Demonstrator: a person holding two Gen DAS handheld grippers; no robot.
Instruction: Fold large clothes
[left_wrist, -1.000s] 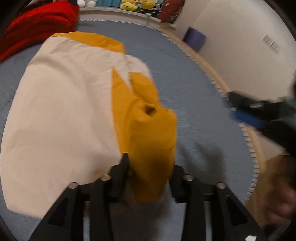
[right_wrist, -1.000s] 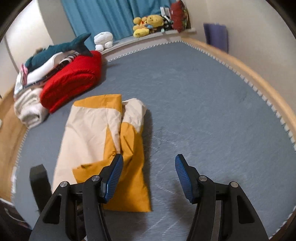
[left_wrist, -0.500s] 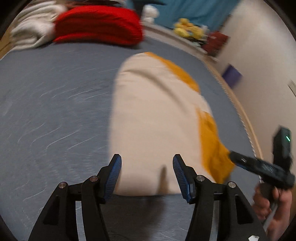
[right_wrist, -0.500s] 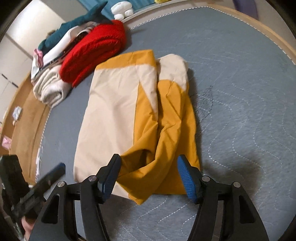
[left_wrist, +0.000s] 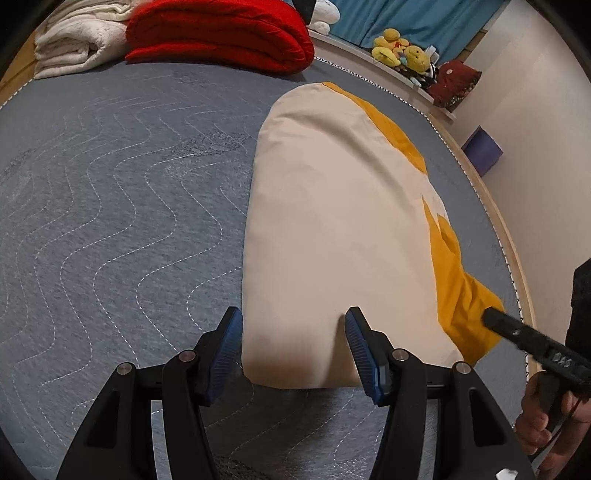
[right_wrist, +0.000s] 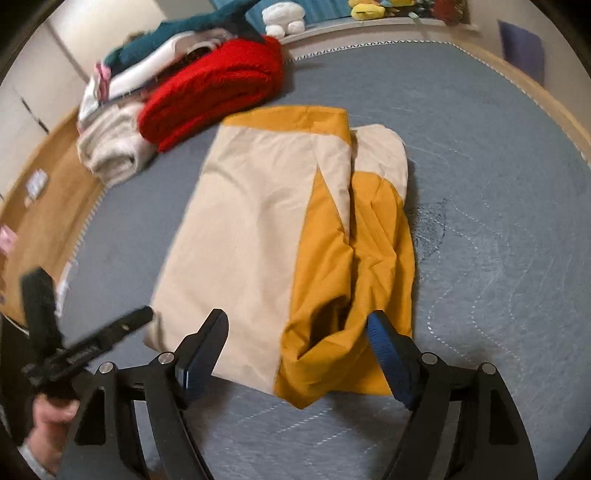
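Observation:
A cream and mustard-yellow garment (left_wrist: 332, 221) lies partly folded on the grey quilted mat (left_wrist: 110, 203); in the right wrist view (right_wrist: 258, 229) its yellow part is bunched along the right side. My left gripper (left_wrist: 293, 350) is open, its fingers on either side of the near cream edge. My right gripper (right_wrist: 295, 354) is open, straddling the near yellow corner (right_wrist: 332, 362). Each gripper shows at the edge of the other's view: the right one (left_wrist: 532, 343) and the left one (right_wrist: 85, 347).
A folded red blanket (left_wrist: 221, 33) and white blanket (left_wrist: 74, 44) lie at the mat's far edge, with more folded clothes (right_wrist: 155, 62) behind. Plush toys (left_wrist: 402, 55) sit on a ledge by the blue curtain. The wall (left_wrist: 535, 110) runs along the right.
My left gripper let go of the yellow fold and moved to the near cream edge. My right gripper came down and forward to the near yellow corner.

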